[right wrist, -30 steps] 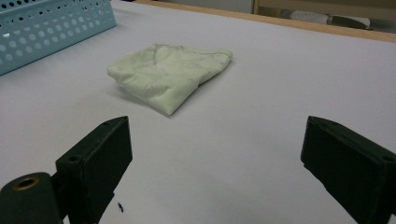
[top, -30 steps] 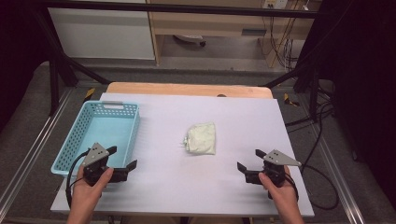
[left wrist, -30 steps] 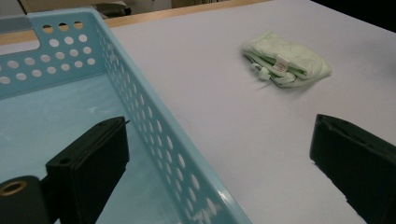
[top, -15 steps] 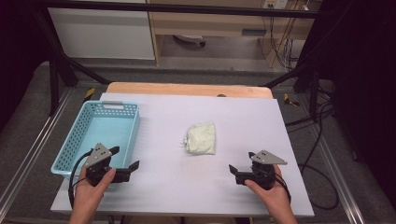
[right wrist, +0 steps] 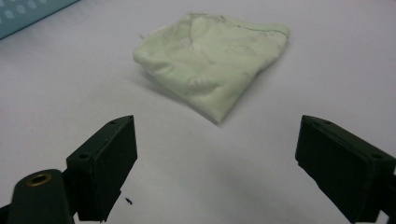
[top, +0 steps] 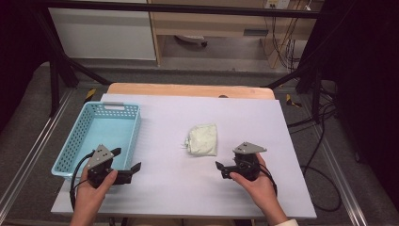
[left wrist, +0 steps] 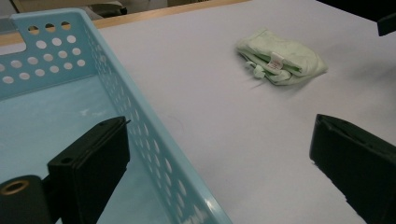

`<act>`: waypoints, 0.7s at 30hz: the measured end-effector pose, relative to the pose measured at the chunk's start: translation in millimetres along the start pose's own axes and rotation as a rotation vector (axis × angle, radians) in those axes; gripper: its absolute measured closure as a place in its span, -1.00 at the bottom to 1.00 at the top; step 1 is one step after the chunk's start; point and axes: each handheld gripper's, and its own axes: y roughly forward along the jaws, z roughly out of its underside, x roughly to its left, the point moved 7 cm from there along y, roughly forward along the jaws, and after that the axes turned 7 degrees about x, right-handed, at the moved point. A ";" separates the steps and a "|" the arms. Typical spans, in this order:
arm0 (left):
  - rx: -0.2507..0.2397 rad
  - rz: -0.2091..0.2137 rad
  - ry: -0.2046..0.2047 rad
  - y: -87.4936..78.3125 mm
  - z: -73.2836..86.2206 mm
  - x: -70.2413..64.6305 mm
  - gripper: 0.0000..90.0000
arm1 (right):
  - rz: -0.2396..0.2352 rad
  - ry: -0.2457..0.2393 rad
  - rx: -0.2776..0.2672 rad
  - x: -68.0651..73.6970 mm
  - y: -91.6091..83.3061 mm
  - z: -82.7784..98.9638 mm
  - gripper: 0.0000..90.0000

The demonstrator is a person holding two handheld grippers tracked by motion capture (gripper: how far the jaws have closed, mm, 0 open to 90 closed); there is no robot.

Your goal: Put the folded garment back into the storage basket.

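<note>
Nearest me, the right tool [top: 225,170] hangs low over the desk [top: 164,183], jaws spread wide and empty, aimed at the folded cloth [top: 203,140] just beyond. I'd come in level and pinch the thick folded edge, not one loose layer. The left tool [top: 128,164] waits parted too, straddling the basket [top: 132,132] wall. The cloth is soft, pale green, limp, with a small tag; farther left, the basket is rigid, perforated blue plastic.

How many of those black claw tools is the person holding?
2. The left gripper sits at the blue basket's near corner; the right gripper is just short of the folded green cloth. Both open.
</note>
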 end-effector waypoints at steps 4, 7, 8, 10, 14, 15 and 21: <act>-0.008 -0.004 -0.008 -0.8 -0.4 1.8 -0.90 | -0.024 -0.025 0.015 12.0 15.2 -10.2 -0.59; -0.009 0.003 -0.012 -1.1 -0.1 3.1 -0.90 | -0.038 -0.048 0.029 21.1 29.2 -16.2 -0.44; -0.011 0.003 -0.012 -1.6 -0.1 3.4 -0.90 | -0.038 -0.051 0.034 23.8 32.9 -17.6 -0.41; -0.017 0.006 -0.016 -1.9 -0.4 3.0 -0.89 | -0.039 -0.073 0.043 30.4 42.2 -22.3 -0.28; -0.012 0.011 -0.005 -1.3 -0.7 1.7 -0.88 | -0.057 -0.099 0.042 41.3 53.3 -31.9 -0.10; -0.013 0.013 -0.004 -0.5 -0.9 1.0 -0.88 | -0.058 -0.108 0.032 43.1 56.7 -35.3 -0.05; 0.001 0.002 0.010 1.0 -0.2 -0.2 -0.87 | -0.091 -0.081 0.024 48.8 76.4 -41.3 0.10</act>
